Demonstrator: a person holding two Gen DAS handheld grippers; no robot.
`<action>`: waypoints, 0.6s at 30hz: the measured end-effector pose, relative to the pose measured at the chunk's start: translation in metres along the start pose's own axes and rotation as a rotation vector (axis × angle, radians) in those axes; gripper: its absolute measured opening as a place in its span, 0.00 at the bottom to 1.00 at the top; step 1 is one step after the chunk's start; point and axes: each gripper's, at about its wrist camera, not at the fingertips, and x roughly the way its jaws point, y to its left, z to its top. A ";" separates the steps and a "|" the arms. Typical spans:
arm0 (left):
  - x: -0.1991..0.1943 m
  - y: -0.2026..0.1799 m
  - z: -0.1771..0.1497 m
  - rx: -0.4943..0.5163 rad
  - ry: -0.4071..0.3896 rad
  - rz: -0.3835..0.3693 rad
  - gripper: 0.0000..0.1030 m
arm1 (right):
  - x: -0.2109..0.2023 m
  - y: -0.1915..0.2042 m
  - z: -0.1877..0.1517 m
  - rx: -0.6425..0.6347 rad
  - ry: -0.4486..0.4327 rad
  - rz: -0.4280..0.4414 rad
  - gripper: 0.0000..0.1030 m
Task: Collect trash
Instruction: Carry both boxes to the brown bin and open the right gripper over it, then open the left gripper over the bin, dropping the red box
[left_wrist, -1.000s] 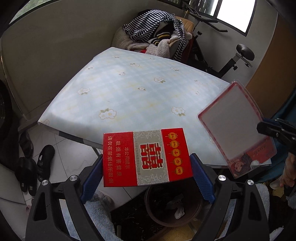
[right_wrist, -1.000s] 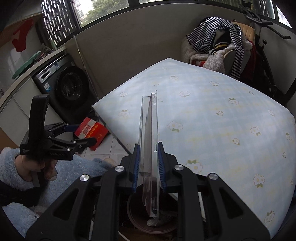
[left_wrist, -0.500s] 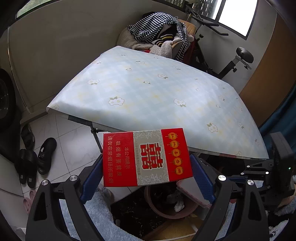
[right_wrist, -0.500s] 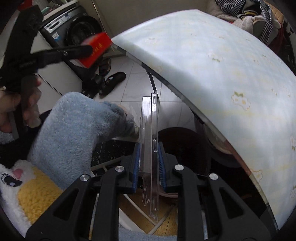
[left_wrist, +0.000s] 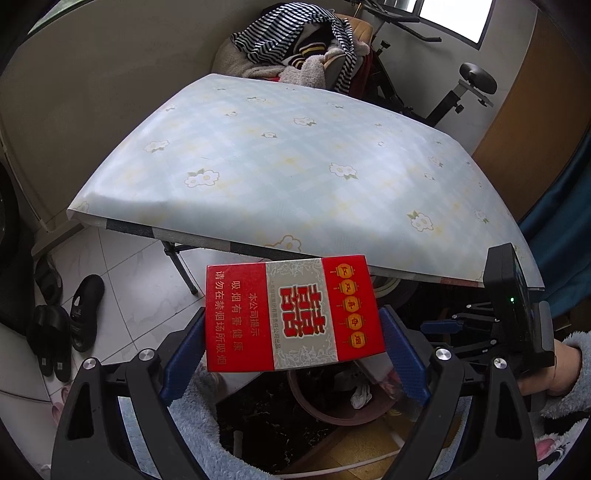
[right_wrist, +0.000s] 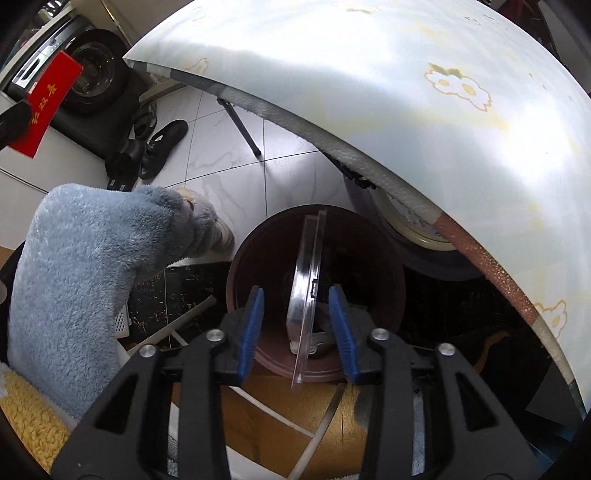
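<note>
My left gripper (left_wrist: 293, 350) is shut on a red and silver cigarette box (left_wrist: 291, 314), held flat in the air in front of the table's near edge. In the right wrist view the same box (right_wrist: 44, 107) shows at the far left. My right gripper (right_wrist: 297, 325) stands open below the table edge, over a round brown trash bin (right_wrist: 240, 258). A clear plastic case (right_wrist: 306, 288) stands tilted on edge between its blue fingers, with a gap on both sides, its lower end inside the bin. The bin (left_wrist: 332, 417) also shows under the box, with white scraps in it.
The folding table (left_wrist: 295, 166) with a flowered blue cloth overhangs the bin. A person's blue fleece leg (right_wrist: 92, 277) is left of the bin. Black slippers (left_wrist: 85, 310) lie on the tiled floor. Clothes (left_wrist: 306, 48) are heaped behind the table, and a washing machine (right_wrist: 92, 74) stands far left.
My right gripper came down from above the table to the bin and opened, letting go of the clear case. The left gripper kept hold of the red box.
</note>
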 end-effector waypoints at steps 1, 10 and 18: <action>0.002 -0.001 0.000 0.010 0.006 -0.004 0.85 | 0.001 -0.001 0.001 0.011 -0.004 0.010 0.40; 0.035 -0.020 -0.016 0.082 0.119 -0.045 0.85 | -0.059 -0.011 0.008 0.062 -0.173 0.096 0.50; 0.068 -0.045 -0.025 0.156 0.211 -0.087 0.85 | -0.143 -0.023 0.023 0.060 -0.394 0.097 0.86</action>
